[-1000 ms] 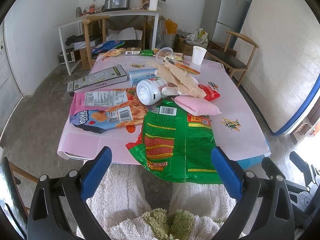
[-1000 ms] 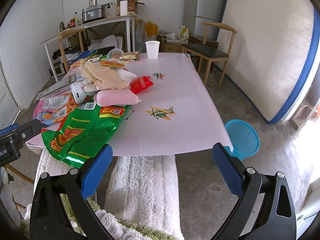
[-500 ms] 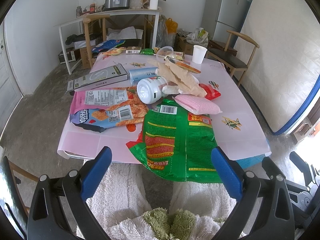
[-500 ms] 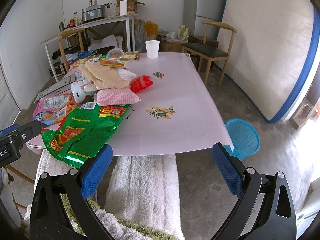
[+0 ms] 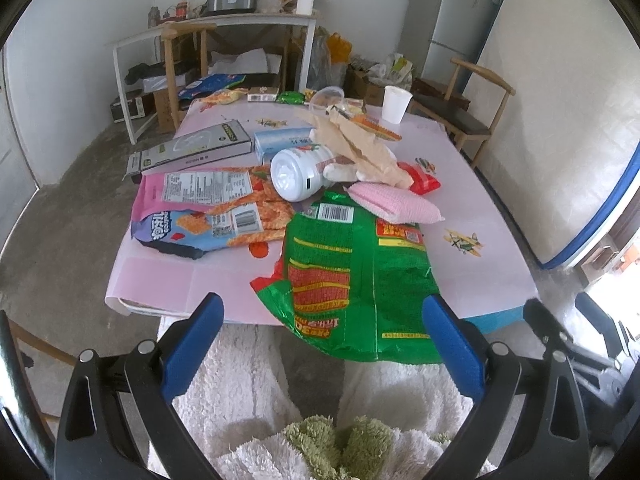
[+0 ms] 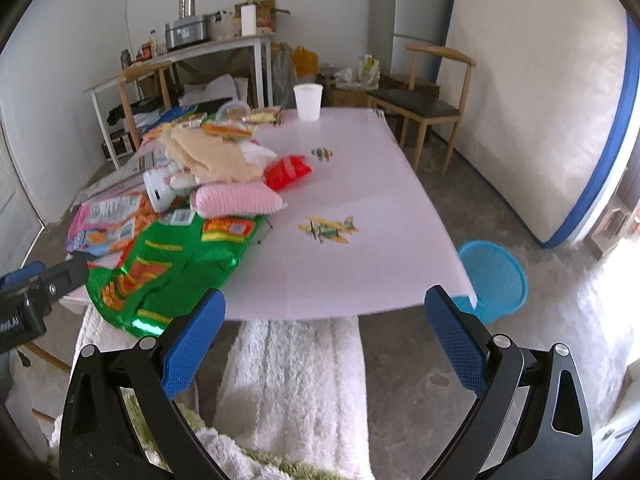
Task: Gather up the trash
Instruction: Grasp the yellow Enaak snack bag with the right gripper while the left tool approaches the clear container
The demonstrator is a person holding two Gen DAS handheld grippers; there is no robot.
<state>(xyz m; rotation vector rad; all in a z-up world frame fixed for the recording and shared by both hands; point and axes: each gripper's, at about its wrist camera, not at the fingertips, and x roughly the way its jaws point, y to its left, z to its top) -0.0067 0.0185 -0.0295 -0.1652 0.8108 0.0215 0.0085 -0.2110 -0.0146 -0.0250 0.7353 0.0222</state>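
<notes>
A pink-covered table (image 5: 472, 280) (image 6: 360, 248) holds a heap of trash. A large green snack bag (image 5: 356, 276) (image 6: 168, 264) hangs over the near edge. Behind it lie an orange and purple snack bag (image 5: 212, 220), a white jar on its side (image 5: 296, 174), a pink sponge (image 5: 396, 208) (image 6: 236, 200), a red packet (image 5: 424, 180) (image 6: 286, 170), beige crumpled paper (image 5: 360, 148) and a white cup (image 5: 396, 104) (image 6: 308, 102). My left gripper (image 5: 320, 328) is open and empty just before the green bag. My right gripper (image 6: 324, 328) is open and empty at the table's near edge.
A blue waste basket (image 6: 492, 280) stands on the floor right of the table. A flat grey box (image 5: 192, 148) and a tissue box (image 5: 280, 142) lie at the far left. A wooden chair (image 6: 424, 100), a fridge (image 6: 412, 12) and a leaning mattress (image 6: 552, 100) stand behind.
Both grippers have moved slightly; the right wrist view has shifted a little left and closer to the table. Nothing was taken hold of.
</notes>
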